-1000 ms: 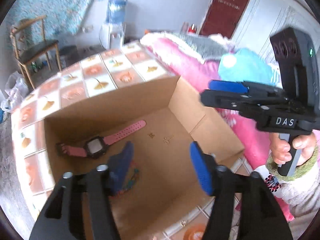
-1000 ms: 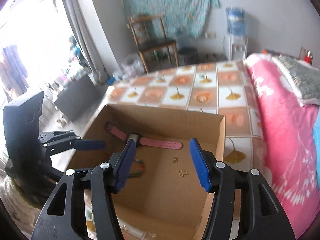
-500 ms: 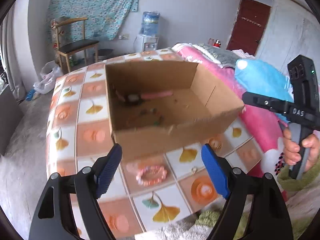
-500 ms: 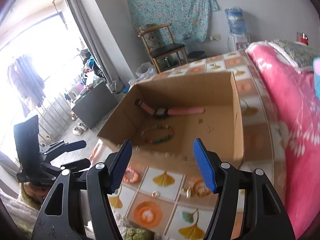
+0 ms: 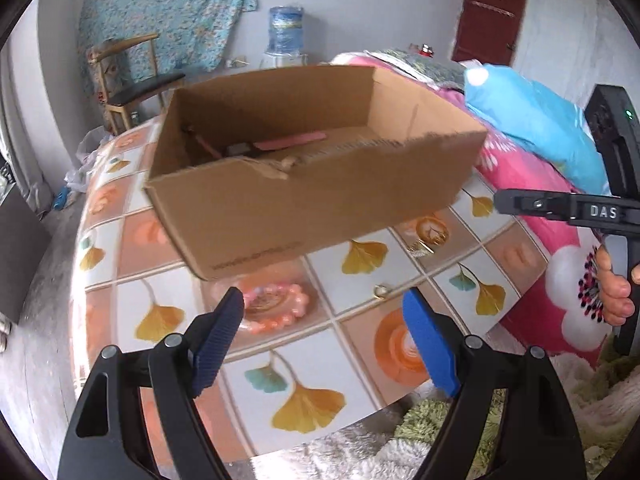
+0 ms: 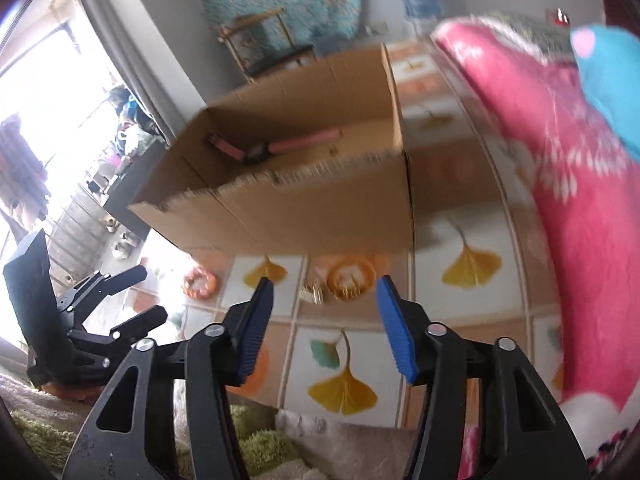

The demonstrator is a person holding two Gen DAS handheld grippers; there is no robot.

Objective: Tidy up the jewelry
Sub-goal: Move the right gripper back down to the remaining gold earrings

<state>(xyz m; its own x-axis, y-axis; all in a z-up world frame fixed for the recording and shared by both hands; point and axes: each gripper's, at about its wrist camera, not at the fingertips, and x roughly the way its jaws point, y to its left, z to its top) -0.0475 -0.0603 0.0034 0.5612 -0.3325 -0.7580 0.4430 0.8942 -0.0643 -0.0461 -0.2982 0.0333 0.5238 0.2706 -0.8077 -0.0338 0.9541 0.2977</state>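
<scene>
Angled down over the near end of the tiled table (image 5: 120, 248): left gripper (image 5: 324, 336) spread wide and empty above the pink bead bracelet (image 5: 276, 306), right gripper (image 6: 324, 320) half spread, lately closing, nothing between the pads, above what looks like a gold clip (image 6: 312, 293) and a blurred gold piece (image 6: 349, 278). Small ring (image 5: 380, 291) lying apart on bare tile, pink watch (image 6: 276, 146) inside the cardboard box (image 5: 320, 200). Open tile between box wall and near table edge, pink bedding (image 6: 580, 200) crowding the right side.
</scene>
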